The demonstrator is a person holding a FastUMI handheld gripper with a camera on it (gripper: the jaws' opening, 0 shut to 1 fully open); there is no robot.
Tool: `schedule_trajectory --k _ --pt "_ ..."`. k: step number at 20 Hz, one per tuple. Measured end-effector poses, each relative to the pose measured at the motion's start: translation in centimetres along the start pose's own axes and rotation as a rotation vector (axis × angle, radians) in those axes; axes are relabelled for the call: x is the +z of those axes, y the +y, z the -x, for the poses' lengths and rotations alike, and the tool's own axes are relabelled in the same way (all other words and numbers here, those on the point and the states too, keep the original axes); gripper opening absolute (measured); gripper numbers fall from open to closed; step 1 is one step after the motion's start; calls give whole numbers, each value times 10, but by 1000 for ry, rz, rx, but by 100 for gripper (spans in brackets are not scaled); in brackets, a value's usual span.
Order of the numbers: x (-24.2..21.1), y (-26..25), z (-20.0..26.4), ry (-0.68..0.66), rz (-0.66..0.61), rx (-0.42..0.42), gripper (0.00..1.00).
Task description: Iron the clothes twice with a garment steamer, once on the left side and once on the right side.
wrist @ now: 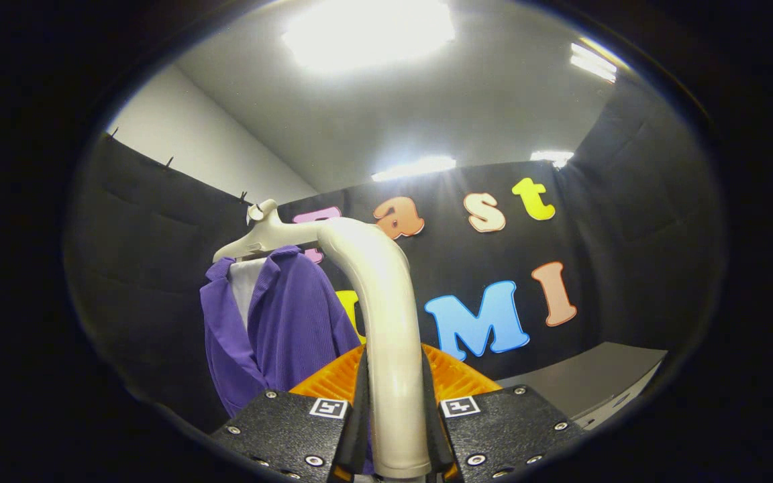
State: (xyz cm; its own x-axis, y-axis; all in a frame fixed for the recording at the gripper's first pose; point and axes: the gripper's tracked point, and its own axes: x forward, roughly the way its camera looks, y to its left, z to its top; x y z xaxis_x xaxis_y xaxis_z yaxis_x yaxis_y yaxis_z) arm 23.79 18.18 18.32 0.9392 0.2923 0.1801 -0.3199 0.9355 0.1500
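The gripper (394,429) had its jaws clamped on the cream-coloured garment steamer (386,322), one finger pressing each side of the handle, which ran straight up between them. Above the fingers the handle rose, bent over and reached away toward the steamer's head (262,231), a flattened cream piece ending in a small nub at the top. The head sat at the collar of a purple shirt (286,329), at its upper edge; whether it touched the cloth or was just beside it could not be told. The shirt hung upright beyond the fingers and to one side of the handle, its front open at the neck to show a white inner layer (245,285), with its collar folded outward and a sleeve falling along the outer edge. What held the shirt up was hidden behind the steamer's head. Behind the handle, just above the fingers, a ribbed orange part (457,379) spread out on both sides. The black cloth wall (628,235) of the booth stood behind everything, with a pale wall (198,144) above it on the shirt's side. A grey surface (601,376) lay low on the far side, well apart from the shirt. Bright ceiling lights (366,30) shone overhead.
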Motion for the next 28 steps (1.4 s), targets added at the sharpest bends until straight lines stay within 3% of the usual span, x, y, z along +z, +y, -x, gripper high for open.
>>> schedule_trajectory --k 8,16,28 --pt "7 66 -33 -67 84 15 36" --pt "-54 112 -53 7 165 17 36" --pt "-111 121 -31 100 164 9 36"
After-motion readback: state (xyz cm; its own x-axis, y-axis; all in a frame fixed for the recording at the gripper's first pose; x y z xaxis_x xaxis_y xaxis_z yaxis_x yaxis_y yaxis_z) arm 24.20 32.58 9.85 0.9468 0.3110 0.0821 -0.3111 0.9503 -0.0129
